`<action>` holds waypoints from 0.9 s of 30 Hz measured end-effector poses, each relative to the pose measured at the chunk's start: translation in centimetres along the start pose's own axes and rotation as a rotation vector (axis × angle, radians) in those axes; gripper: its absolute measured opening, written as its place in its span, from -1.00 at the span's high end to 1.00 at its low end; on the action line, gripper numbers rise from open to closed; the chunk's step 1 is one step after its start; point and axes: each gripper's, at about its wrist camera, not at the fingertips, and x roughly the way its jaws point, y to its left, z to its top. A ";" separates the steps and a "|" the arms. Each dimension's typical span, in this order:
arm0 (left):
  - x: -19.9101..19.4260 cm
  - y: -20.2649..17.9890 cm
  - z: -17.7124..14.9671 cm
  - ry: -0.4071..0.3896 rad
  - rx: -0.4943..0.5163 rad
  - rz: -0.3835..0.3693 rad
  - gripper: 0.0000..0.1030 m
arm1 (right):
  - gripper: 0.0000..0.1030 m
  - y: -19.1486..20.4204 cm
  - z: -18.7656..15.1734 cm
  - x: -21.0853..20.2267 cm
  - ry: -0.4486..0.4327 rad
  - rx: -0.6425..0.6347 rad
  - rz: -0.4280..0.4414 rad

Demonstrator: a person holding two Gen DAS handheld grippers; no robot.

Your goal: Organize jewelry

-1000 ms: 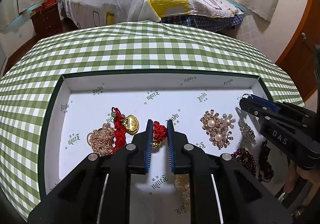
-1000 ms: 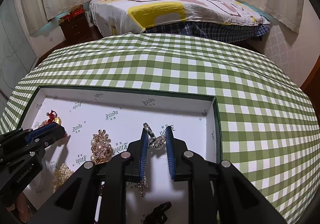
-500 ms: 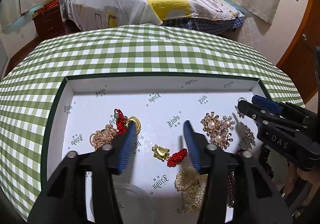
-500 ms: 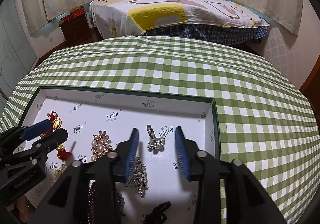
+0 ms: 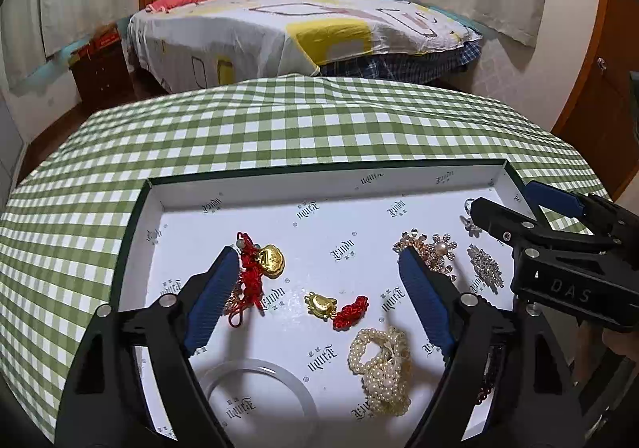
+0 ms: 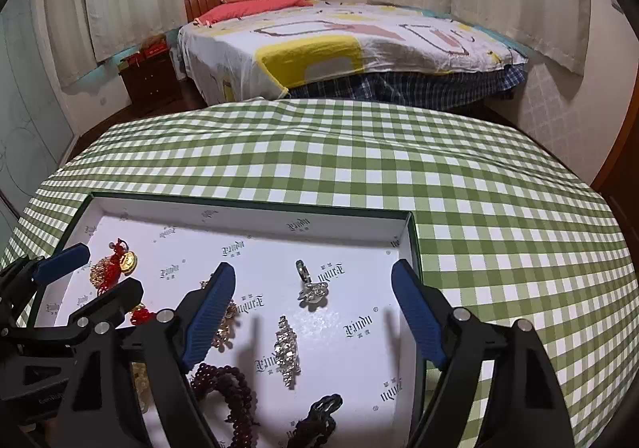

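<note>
A white-lined box [image 5: 327,184] with a dark green rim lies on the checked tablecloth and holds the jewelry. My left gripper [image 5: 317,302] is open and empty above a gold charm with red knot [image 5: 333,307]. Near it lie a red-corded gold pendant [image 5: 267,262], a pearl bracelet [image 5: 383,368], a pale bangle [image 5: 255,388] and a pearl flower brooch [image 5: 433,250]. My right gripper [image 6: 313,318] is open and empty above a silver ring charm [image 6: 311,288] and a crystal brooch [image 6: 287,350]. Dark red beads [image 6: 223,384] and a black piece [image 6: 319,414] lie nearer.
The box [image 6: 413,248] sits at the near side of the green checked table [image 6: 479,208]. The right gripper shows in the left wrist view [image 5: 559,232] over the box's right end. A bed [image 5: 299,32] and nightstand [image 5: 100,68] stand beyond the table.
Both grippers have opened wide and drawn back upward. The left let go of the gold charm with red knot; the right let go of the silver ring charm. Both pieces now lie in the box.
</note>
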 end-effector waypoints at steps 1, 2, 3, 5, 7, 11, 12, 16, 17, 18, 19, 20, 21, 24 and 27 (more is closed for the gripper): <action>-0.2 -0.1 0.0 -0.004 0.003 0.004 -0.64 | -0.56 0.1 -0.1 -0.1 -0.007 -0.001 0.000; -0.4 -0.1 -0.1 -0.011 0.006 0.009 -0.69 | -0.56 0.1 -0.2 -0.4 -0.014 0.000 -0.002; -0.8 -0.1 -0.2 -0.023 0.009 0.020 -0.71 | -0.57 0.1 -0.3 -0.5 -0.020 0.002 -0.005; -1.5 0.0 -0.5 -0.044 0.011 0.032 -0.72 | -0.58 0.1 -0.6 -1.2 -0.036 0.014 -0.012; -2.4 0.1 -0.9 -0.063 0.011 0.040 -0.74 | -0.59 0.0 -0.8 -1.9 -0.054 0.022 -0.014; -4.5 0.4 -2.0 -0.084 0.009 0.051 -0.74 | -0.60 0.1 -1.7 -4.4 -0.109 0.038 -0.029; -4.8 0.4 -2.2 -0.087 0.007 0.053 -0.75 | -0.61 0.2 -1.9 -4.9 -0.119 0.042 -0.032; -7.7 0.7 -3.9 -0.104 -0.014 0.058 -0.77 | -0.61 0.9 -3.6 -7.0 -0.141 0.044 -0.040; -8.2 0.8 -4.2 -0.108 -0.018 0.058 -0.79 | -0.61 1.3 -4.2 -7.5 -0.143 0.040 -0.042; -9.2 0.8 -4.8 -0.115 -0.024 0.059 -0.81 | -0.62 1.6 -4.6 -7.9 -0.143 0.037 -0.043; -10.0 0.9 -5.2 -0.121 -0.026 0.060 -0.81 | -0.62 2.1 -5.3 -8.6 -0.146 0.033 -0.039; -10.6 1.0 -5.4 -0.127 -0.027 0.064 -0.82 | -0.62 2.4 -5.7 -9.2 -0.149 0.030 -0.034; -11.1 1.0 -5.6 -0.131 -0.028 0.068 -0.82 | -0.62 2.7 -6.1 -9.7 -0.152 0.025 -0.031; -13.6 1.1 -6.7 -0.149 -0.028 0.079 -0.83 | -0.62 3.7 -6.8 -11.3 -0.164 0.001 -0.025; -15.3 1.4 -7.1 -0.156 -0.034 0.095 -0.89 | -0.62 4.5 -7.2 -13.2 -0.191 -0.018 -0.019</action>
